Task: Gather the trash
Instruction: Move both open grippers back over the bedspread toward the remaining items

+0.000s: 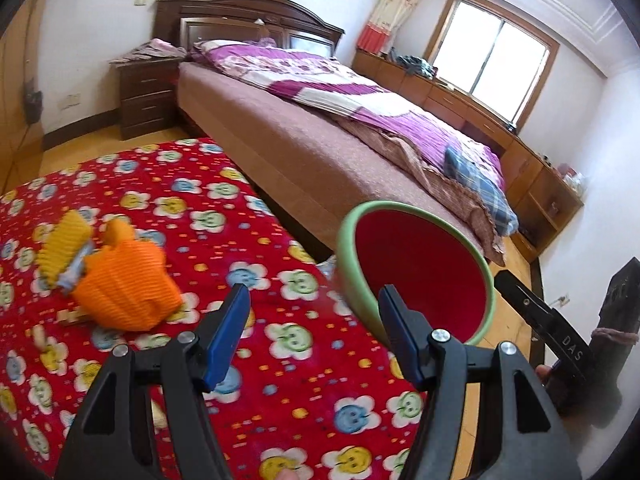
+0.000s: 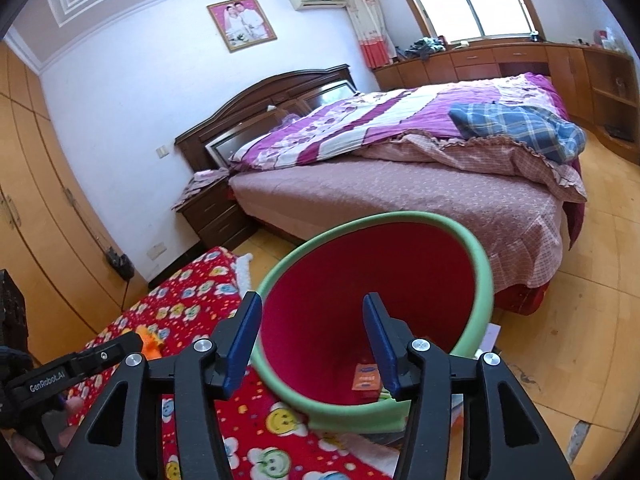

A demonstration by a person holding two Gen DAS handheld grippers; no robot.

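A round bin point(image 1: 416, 268) with a green rim and red inside stands beside the red flowered blanket point(image 1: 180, 208). Crumpled orange trash point(image 1: 128, 284) and a yellow ribbed piece point(image 1: 64, 246) lie on the blanket at left. My left gripper point(image 1: 314, 308) is open and empty, above the blanket's edge next to the bin. My right gripper point(image 2: 312, 316) is open and empty, right over the bin point(image 2: 376, 292), whose bottom holds an orange packet point(image 2: 366, 376). The right gripper also shows at the left wrist view's right edge point(image 1: 536, 312).
A large bed point(image 1: 320, 120) with a purple quilt runs behind the blanket and bin. A dark nightstand point(image 1: 146, 96) stands at its head. Wooden cabinets point(image 1: 540, 176) line the window wall, and a wardrobe point(image 2: 36, 200) is at left. The floor point(image 2: 580, 340) is wood.
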